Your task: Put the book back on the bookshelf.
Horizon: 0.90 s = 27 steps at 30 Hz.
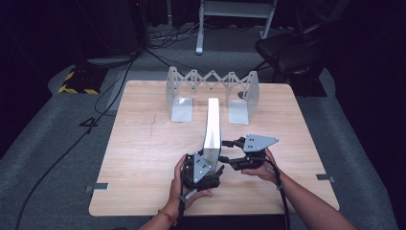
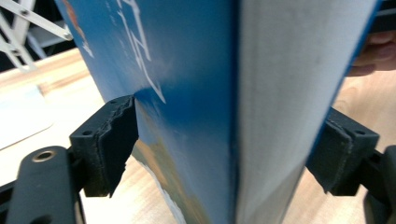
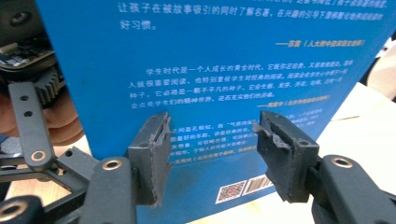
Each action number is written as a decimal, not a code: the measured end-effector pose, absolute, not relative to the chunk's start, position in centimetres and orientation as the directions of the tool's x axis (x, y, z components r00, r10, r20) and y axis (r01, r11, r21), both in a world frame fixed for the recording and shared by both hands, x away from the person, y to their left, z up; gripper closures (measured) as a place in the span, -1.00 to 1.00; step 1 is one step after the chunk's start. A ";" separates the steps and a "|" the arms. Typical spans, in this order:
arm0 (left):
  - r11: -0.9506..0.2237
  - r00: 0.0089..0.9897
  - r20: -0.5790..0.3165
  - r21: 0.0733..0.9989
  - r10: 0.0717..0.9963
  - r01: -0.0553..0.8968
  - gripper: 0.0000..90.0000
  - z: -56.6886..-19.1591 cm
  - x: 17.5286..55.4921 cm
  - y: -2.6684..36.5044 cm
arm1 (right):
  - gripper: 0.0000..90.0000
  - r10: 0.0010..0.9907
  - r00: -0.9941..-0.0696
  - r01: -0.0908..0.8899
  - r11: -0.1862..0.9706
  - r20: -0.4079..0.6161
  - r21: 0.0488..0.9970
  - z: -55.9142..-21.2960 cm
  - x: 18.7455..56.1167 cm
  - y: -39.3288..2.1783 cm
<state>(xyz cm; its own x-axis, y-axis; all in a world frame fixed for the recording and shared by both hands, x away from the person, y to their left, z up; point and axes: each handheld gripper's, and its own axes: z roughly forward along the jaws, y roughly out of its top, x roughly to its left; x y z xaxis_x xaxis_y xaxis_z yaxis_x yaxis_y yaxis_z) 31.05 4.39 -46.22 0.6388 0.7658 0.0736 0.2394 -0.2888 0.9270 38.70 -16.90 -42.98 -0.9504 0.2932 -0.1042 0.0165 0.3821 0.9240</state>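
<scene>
Left claw point(image 1: 207, 168): clamped across thickness of book point(image 1: 212, 125), jaws on front cover and back cover, near lower corner. Book upright on edge at surface point(image 1: 143, 143) centre-front, page edges facing left gripper view. Keep clamp firm; hold vertical, avoid tilt.

Expanding metal rack point(image 1: 212, 88): at far edge, well apart from book. Likely destination; align book with gap between end plates.

Right claw point(image 1: 230, 152): spread, jaws against back cover, gripping nothing. Use as side brace.
</scene>
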 end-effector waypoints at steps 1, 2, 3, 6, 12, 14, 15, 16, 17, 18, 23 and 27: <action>-0.291 0.632 0.080 0.927 0.771 0.237 -0.53 -46.3 31.1 4.4 | -0.02 0.293 -0.951 0.019 0.379 -0.100 0.925 -43.0 38.7 -16.9; -0.288 0.631 0.077 0.927 0.772 0.239 -0.53 -46.3 31.1 4.4 | -0.02 0.296 -0.950 0.019 0.380 -0.102 0.925 -43.0 38.8 -16.9; -0.286 0.631 0.075 0.928 0.773 0.240 -0.52 -46.3 31.1 4.4 | -0.03 0.300 -0.948 0.018 0.384 -0.106 0.923 -43.1 38.7 -16.9; -0.283 0.633 0.065 0.926 0.771 0.251 -0.49 -46.4 31.1 4.5 | -0.06 0.305 -0.946 0.016 0.384 -0.110 0.923 -43.1 38.8 -16.8; -0.266 0.643 0.024 0.921 0.766 0.283 -0.28 -46.3 30.9 5.3 | -0.10 0.322 -0.938 0.018 0.406 -0.125 0.914 -43.3 38.9 -16.9; -0.258 0.651 0.000 0.918 0.759 0.301 -0.13 -46.3 31.0 5.9 | -0.11 0.328 -0.936 0.026 0.422 -0.126 0.906 -43.5 39.0 -17.2; -0.259 0.652 0.000 0.918 0.758 0.301 -0.08 -46.2 31.0 6.1 | -0.11 0.334 -0.933 0.022 0.435 -0.138 0.900 -43.6 39.0 -17.6; -0.255 0.649 -0.006 0.917 0.761 0.307 -0.03 -46.2 30.9 6.4 | -0.12 0.342 -0.929 0.025 0.446 -0.145 0.895 -43.7 39.1 -18.0; -0.259 0.651 -0.005 0.915 0.759 0.310 0.01 -46.1 31.0 6.8 | -0.12 0.351 -0.925 0.035 0.454 -0.143 0.890 -43.8 39.3 -18.6; -0.260 0.651 -0.006 0.914 0.759 0.312 0.06 -46.1 31.0 7.1 | -0.13 0.361 -0.922 0.046 0.468 -0.143 0.882 -44.0 39.6 -19.5; -0.248 0.653 -0.032 0.910 0.757 0.332 0.26 -46.0 31.6 8.8 | -0.18 0.419 -0.901 0.137 0.510 -0.107 0.849 -44.9 41.4 -23.4; -0.244 0.679 -0.052 0.911 0.732 0.332 0.30 -46.0 32.3 9.7 | -0.24 0.476 -0.878 0.248 0.549 -0.056 0.798 -46.6 42.6 -26.8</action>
